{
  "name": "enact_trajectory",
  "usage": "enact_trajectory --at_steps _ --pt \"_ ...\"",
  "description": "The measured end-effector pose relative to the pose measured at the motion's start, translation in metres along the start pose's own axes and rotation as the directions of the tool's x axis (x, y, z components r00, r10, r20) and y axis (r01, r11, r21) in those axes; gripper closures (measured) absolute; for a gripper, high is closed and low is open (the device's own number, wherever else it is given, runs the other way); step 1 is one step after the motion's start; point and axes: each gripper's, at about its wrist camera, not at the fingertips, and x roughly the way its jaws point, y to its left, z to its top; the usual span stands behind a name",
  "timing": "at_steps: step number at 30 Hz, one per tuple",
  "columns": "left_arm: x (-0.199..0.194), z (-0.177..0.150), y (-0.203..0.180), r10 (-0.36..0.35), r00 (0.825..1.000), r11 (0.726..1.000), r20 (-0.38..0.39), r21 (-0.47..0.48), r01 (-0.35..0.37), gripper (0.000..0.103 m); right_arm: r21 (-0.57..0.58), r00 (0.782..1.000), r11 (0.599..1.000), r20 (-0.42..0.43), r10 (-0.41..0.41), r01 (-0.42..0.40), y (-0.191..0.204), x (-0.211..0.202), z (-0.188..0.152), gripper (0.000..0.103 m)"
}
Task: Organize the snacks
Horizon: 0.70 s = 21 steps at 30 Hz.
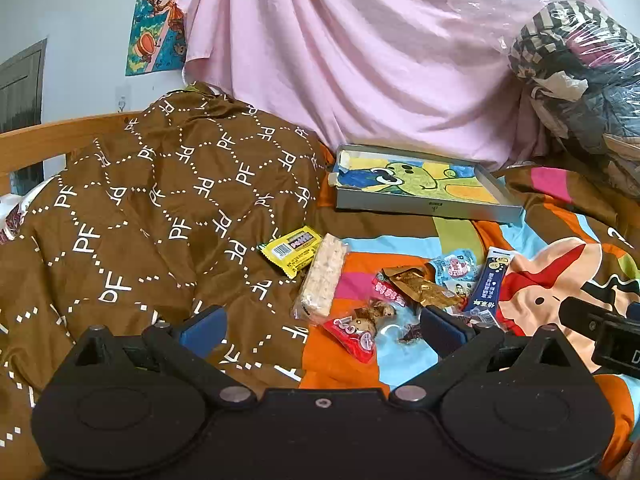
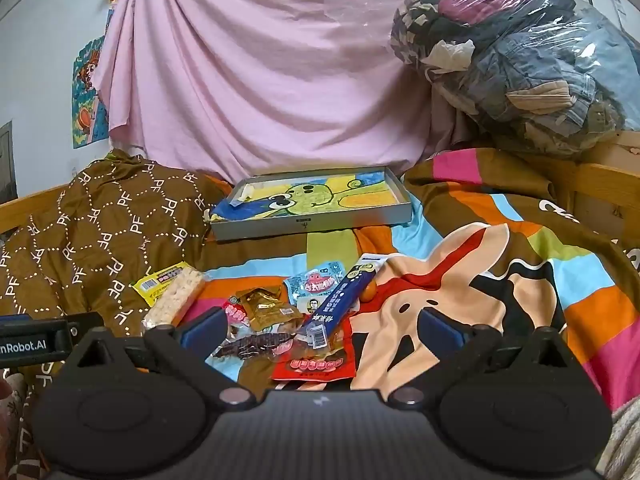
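Note:
Several snack packs lie scattered on a colourful bedsheet. In the left wrist view I see a yellow packet point(image 1: 291, 251), a white rice bar point(image 1: 323, 279), a red packet point(image 1: 352, 335), a gold pouch point(image 1: 420, 286) and a blue stick pack point(image 1: 489, 286). My left gripper point(image 1: 322, 328) is open and empty just before them. In the right wrist view the blue stick pack point(image 2: 344, 300), gold pouch point(image 2: 268, 307), red packet point(image 2: 316, 364) and rice bar point(image 2: 176, 300) lie in front of my open, empty right gripper point(image 2: 322, 330). A shallow grey tray point(image 2: 310, 222) with a cartoon drawing lies behind.
A brown patterned quilt point(image 1: 152, 220) is heaped at the left. A pink sheet point(image 1: 360, 60) hangs behind. A plastic bag of clothes point(image 2: 520, 52) sits at the back right. A wooden bed rail point(image 1: 40, 140) runs at the far left.

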Motion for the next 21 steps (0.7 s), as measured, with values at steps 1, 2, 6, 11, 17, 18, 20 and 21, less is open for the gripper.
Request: enact_trajectory --at_steps 1,2,6,11,17,18,20,21 --pt "0.0003 0.0 0.0001 0.001 1.0 1.0 -0.002 -0.001 -0.001 0.001 0.001 1.0 1.0 -0.002 0.002 -0.002 -0.0001 0.0 -0.0002 0.0" --pt "0.0007 -0.0001 0.0005 0.001 1.0 1.0 -0.006 -0.003 -0.001 0.001 0.002 1.0 1.0 -0.004 0.003 -0.003 -0.0006 0.0005 0.0001 0.0" --pt "0.0018 -0.0005 0.0014 0.001 1.0 1.0 -0.015 -0.006 -0.001 0.001 0.004 1.0 1.0 -0.009 0.004 -0.004 -0.001 0.0005 0.0 0.0" --pt "0.0024 -0.0015 0.0016 0.006 1.0 1.0 -0.014 -0.007 -0.006 0.001 0.002 1.0 1.0 -0.015 0.004 -0.004 -0.0008 0.0014 -0.0003 0.0" --pt "0.0026 -0.0021 0.0017 0.006 1.0 1.0 -0.015 -0.008 -0.006 0.001 0.001 1.0 1.0 -0.018 0.004 -0.004 -0.0006 0.0014 0.0002 0.0" --pt "0.0025 -0.0026 0.0018 0.006 1.0 1.0 -0.014 -0.008 -0.006 0.001 0.001 1.0 1.0 -0.018 0.004 -0.004 -0.0006 0.0013 0.0002 0.0" --pt "0.0028 -0.0022 0.0011 0.006 1.0 1.0 -0.014 -0.007 -0.006 0.001 0.001 1.0 1.0 -0.018 0.005 -0.005 -0.0006 0.0015 0.0001 0.0" --pt "0.0028 -0.0024 0.001 0.006 1.0 1.0 -0.014 -0.006 -0.006 0.001 0.001 1.0 1.0 -0.018 0.005 -0.005 -0.0006 0.0014 0.0001 0.0"
